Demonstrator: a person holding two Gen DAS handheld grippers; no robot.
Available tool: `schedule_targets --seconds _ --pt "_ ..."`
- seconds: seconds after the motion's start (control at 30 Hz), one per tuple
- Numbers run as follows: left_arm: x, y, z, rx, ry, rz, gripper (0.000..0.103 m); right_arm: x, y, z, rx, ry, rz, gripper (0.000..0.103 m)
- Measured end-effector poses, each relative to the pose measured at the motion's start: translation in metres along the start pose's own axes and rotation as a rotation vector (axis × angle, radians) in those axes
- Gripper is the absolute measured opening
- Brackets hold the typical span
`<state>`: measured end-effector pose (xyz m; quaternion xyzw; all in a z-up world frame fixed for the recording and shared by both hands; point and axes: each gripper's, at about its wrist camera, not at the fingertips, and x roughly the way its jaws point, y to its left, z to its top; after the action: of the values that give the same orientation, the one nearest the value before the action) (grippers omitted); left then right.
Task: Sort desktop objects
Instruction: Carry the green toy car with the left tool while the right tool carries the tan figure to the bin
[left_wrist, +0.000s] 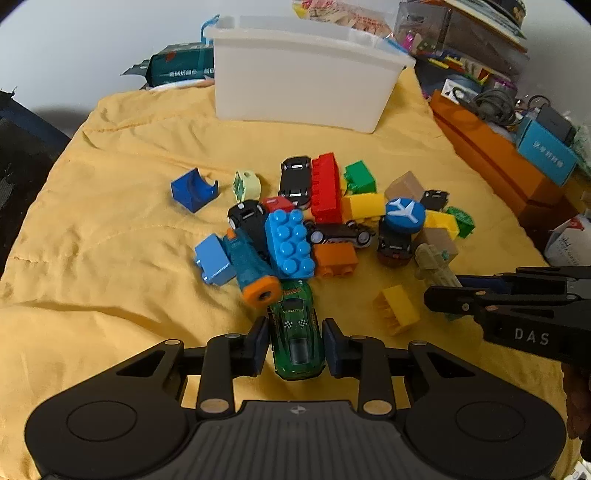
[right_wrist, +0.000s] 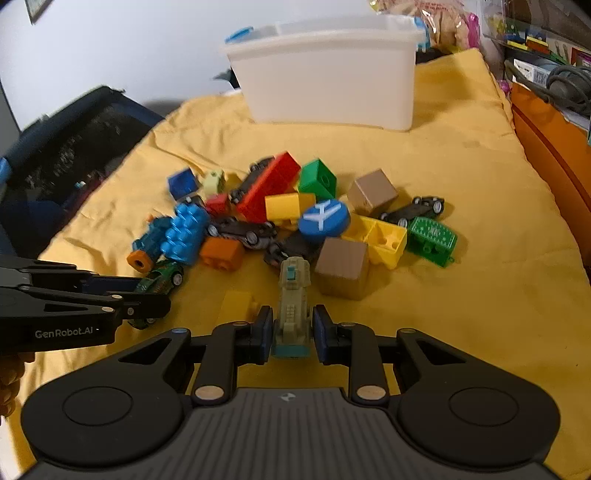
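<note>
A pile of toy bricks and cars lies on the yellow cloth, among them a blue studded brick, a red brick and a blue disc with a white plane. My left gripper is shut on a green toy car at the pile's near edge. Its pads press both sides of the car. My right gripper is shut on a beige toy vehicle just right of that. Each gripper shows in the other's view, the right gripper and the left gripper.
A white plastic bin stands at the far end of the cloth, behind the pile. An orange box and cluttered packages line the right side. A dark bag sits off the cloth's left edge. A loose yellow brick lies between the grippers.
</note>
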<state>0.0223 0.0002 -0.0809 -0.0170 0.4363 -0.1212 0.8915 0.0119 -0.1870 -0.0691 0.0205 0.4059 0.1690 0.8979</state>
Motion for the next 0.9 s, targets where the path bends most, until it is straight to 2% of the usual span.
schedule_targets --seconds 0.2,0.4,0.57,0.7,0.83,0.9 --pt "-0.027 0.0 0.006 0.014 -0.045 -0.005 0.035 -0.023 -0.002 0.008 0.003 -0.06 0.009 0.026" --pt "-0.051 0.001 0.038 -0.008 -0.115 -0.019 0.035 -0.041 -0.001 0.033 0.004 -0.142 0.01 0.026" --pt "-0.063 0.005 0.097 0.003 -0.214 -0.022 0.035 -0.051 -0.008 0.079 0.02 -0.242 -0.006 0.026" --pt "-0.061 0.012 0.153 -0.023 -0.278 -0.021 0.035 -0.051 -0.019 0.132 0.029 -0.32 -0.025 0.026" --pt "-0.052 0.013 0.208 -0.006 -0.342 -0.02 0.035 -0.042 -0.03 0.181 0.031 -0.358 -0.035 0.026" --pt "-0.043 0.013 0.232 0.003 -0.354 -0.015 0.035 -0.032 -0.039 0.207 0.076 -0.355 -0.025 0.026"
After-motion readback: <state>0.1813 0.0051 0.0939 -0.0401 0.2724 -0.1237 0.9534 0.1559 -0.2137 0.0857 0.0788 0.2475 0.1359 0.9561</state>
